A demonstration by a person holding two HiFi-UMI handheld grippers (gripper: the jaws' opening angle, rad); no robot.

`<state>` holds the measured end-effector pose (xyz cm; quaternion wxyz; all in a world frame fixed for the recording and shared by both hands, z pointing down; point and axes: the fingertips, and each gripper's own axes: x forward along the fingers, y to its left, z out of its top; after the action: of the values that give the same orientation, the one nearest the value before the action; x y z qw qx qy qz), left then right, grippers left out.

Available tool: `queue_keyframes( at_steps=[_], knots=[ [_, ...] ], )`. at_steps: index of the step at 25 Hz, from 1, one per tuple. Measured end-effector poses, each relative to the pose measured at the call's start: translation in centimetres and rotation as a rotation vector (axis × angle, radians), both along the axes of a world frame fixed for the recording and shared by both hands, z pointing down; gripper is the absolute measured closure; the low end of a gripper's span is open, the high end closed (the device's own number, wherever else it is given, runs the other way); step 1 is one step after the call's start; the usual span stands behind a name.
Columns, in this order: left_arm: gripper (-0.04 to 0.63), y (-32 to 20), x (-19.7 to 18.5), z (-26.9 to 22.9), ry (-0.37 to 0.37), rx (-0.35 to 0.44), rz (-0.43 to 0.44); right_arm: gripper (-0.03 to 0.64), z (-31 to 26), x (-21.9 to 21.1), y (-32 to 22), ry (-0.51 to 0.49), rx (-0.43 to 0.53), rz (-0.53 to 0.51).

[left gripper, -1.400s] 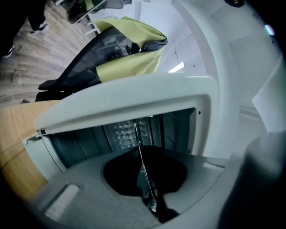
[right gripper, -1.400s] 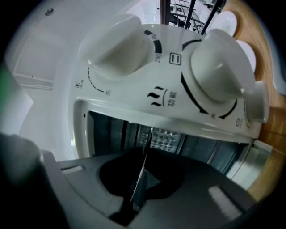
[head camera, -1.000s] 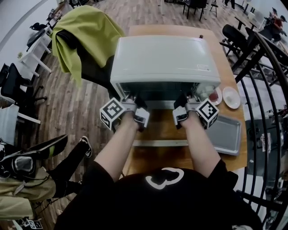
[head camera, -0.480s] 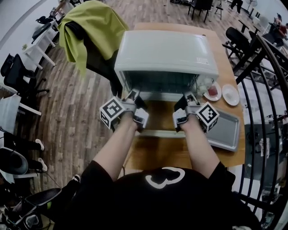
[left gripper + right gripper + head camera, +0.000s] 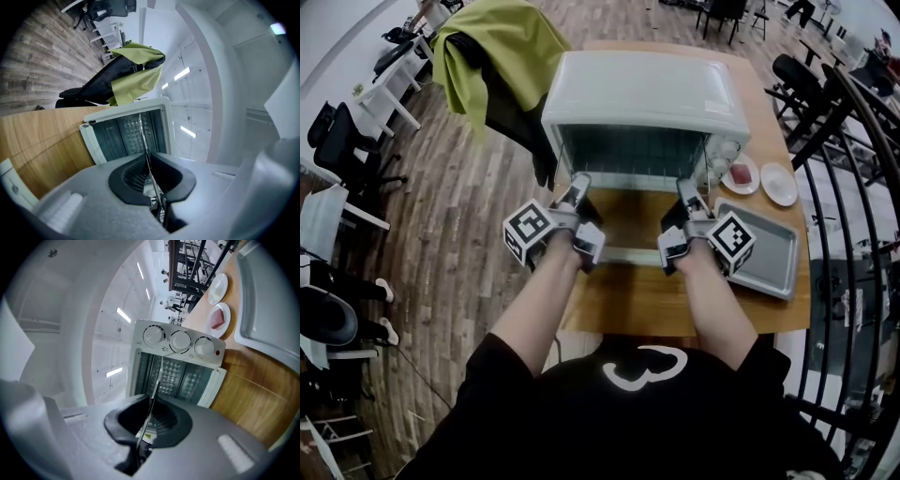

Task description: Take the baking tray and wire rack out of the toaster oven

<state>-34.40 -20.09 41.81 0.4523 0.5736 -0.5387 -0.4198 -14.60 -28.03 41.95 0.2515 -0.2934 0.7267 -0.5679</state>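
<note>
The white toaster oven (image 5: 647, 94) stands on the wooden table (image 5: 619, 314) with its door (image 5: 630, 255) folded down. From its mouth the wire rack (image 5: 142, 136) comes out level, seen edge-on as a thin bright line in both gripper views (image 5: 158, 380). My left gripper (image 5: 578, 185) is shut on the rack's left part, pads (image 5: 171, 180) pressed on the wire. On the rack's right part my right gripper (image 5: 684, 190) is shut likewise. The grey baking tray (image 5: 761, 260) lies on the table to the right of the oven door. In the head view the rack's wires are too fine to see.
Two small plates (image 5: 741, 175) (image 5: 779, 184), one with a red piece on it, sit right of the oven behind the tray. A chair draped with green cloth (image 5: 492, 47) stands at the table's left. A black metal railing (image 5: 853, 216) runs along the right.
Both grippers have drawn back from the oven toward the person, still shut on the rack. The gap between them and the oven mouth has grown.
</note>
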Motion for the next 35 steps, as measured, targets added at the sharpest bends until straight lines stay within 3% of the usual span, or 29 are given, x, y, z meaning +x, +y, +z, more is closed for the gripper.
queue_keyframes(
  at_steps=[22, 27, 35],
  knots=[
    [0.575, 12.0, 5.7, -0.4, -0.043, 0.037, 0.013, 0.600, 0.0, 5.4, 11.7, 0.034, 0.051, -0.044],
    [0.575, 14.3, 10.8, -1.1, -0.043, 0.043, 0.039, 0.600, -0.9, 10.7, 14.3, 0.046, 0.055, -0.024],
    [0.574, 13.1, 20.2, -1.4, -0.042, 0.042, 0.146, 0.600, -1.5, 20.6, 14.9, 0.051, 0.060, 0.073]
  ],
)
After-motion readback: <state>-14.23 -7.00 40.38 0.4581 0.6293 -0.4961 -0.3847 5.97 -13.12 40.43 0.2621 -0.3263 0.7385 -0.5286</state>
